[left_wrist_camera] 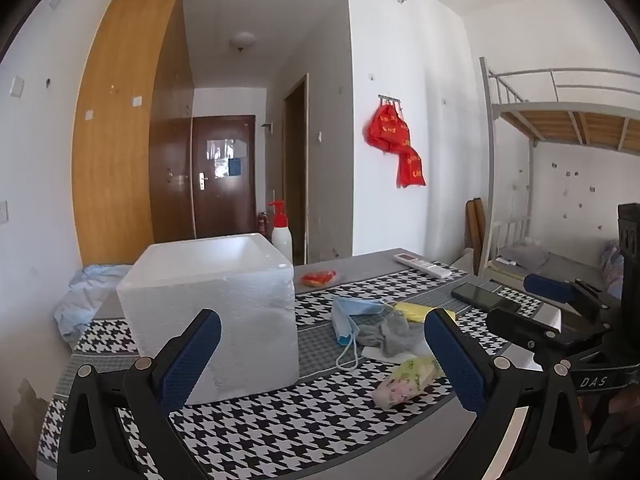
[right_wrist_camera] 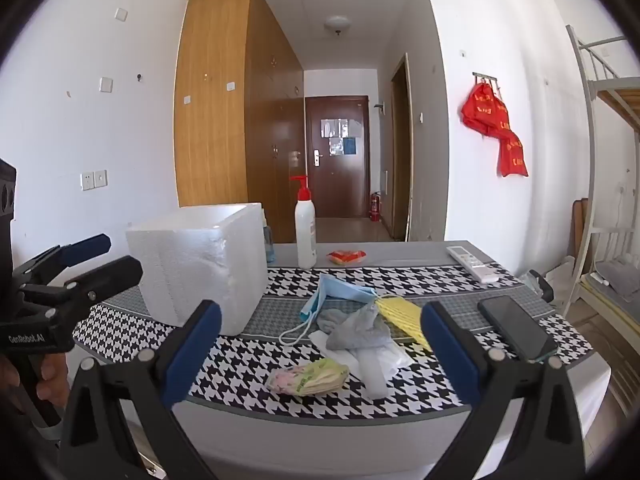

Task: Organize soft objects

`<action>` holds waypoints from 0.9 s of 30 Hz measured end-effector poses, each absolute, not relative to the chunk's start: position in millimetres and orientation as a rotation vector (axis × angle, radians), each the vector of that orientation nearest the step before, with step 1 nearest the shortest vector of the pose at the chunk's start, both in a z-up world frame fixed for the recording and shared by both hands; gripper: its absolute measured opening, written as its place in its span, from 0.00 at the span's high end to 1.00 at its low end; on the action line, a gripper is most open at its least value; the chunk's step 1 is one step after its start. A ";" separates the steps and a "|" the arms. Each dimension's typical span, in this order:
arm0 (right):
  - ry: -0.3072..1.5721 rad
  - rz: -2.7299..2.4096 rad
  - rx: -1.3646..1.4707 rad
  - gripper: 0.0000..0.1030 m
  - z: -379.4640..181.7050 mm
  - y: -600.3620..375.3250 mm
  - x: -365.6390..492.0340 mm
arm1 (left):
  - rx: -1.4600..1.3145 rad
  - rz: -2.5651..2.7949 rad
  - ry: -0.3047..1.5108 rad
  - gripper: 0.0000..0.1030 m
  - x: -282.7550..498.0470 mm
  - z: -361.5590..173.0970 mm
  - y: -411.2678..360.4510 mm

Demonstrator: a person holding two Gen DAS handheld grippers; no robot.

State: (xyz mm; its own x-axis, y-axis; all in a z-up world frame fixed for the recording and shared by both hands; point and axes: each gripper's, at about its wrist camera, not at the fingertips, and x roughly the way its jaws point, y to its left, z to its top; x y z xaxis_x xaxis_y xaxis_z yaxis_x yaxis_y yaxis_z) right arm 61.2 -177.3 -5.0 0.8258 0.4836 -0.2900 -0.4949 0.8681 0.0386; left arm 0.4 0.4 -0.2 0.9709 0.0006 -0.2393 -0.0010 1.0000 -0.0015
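Both the left gripper (left_wrist_camera: 322, 356) and right gripper (right_wrist_camera: 320, 354) hover with fingers spread wide, holding nothing. On the houndstooth-patterned table (right_wrist_camera: 256, 356), a blue face mask (right_wrist_camera: 334, 292), grey sock (right_wrist_camera: 358, 330) and yellow cloth (right_wrist_camera: 400, 314) lie heaped at 3 o'clock of the white foam box (right_wrist_camera: 200, 264)
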 end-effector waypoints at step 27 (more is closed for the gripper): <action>0.267 0.491 -0.057 0.02 1.5 -188.6 56.2 | -0.042 -0.048 0.231 0.01 4.8 5.4 5.6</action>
State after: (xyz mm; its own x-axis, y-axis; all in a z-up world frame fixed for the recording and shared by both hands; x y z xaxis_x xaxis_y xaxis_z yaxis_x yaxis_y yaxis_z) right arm 56.2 -188.6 1.5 0.8476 0.4585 -0.2671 -0.4734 0.8808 0.0096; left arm 4.8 5.6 5.4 0.9723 -0.0529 -0.2276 0.0432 0.9979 -0.0474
